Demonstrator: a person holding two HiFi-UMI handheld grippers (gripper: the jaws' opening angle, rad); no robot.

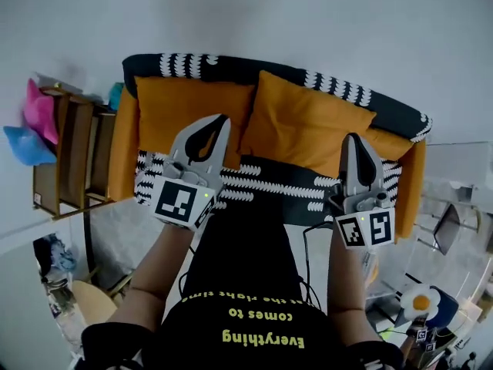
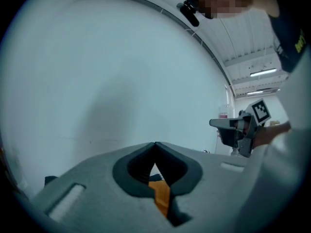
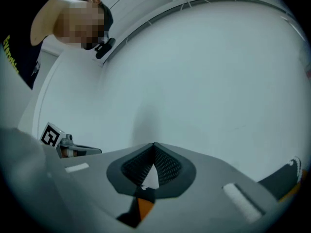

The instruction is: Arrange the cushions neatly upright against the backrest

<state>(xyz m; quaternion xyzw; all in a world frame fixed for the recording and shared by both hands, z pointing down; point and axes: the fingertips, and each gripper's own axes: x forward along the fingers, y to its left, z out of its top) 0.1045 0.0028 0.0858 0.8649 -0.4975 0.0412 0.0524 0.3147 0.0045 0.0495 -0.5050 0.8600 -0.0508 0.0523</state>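
Both of your grippers are closed with nothing in them. In the left gripper view, your left gripper (image 1: pixel 222 122) has its jaws tip to tip, with only a slit of orange and pattern showing through the gap behind the tips. The right gripper view shows the same of your right gripper (image 1: pixel 352 137). Both views look past the shut tips at a bare pale wall (image 2: pixel 121 72). In the head view the two grippers sit in the middle of the frame, well apart, each raised in front of the sofa (image 1: pixel 123 153) and touching nothing on it. The two orange cushions are in the upper middle of that view, side by side on the seat and leaning on the black-and-white patterned backrest (image 1: pixel 231 68). The left cushion (image 1: pixel 185 110) stands square and upright. The right cushion (image 1: pixel 308 118) leans askew with one corner pointing up, and its near edge meets the left one. A black-and-white patterned cover (image 1: pixel 262 183) lies across the seat in front of them. A wooden shelf (image 1: pixel 73 160) stands at the left edge beside the sofa's arm.
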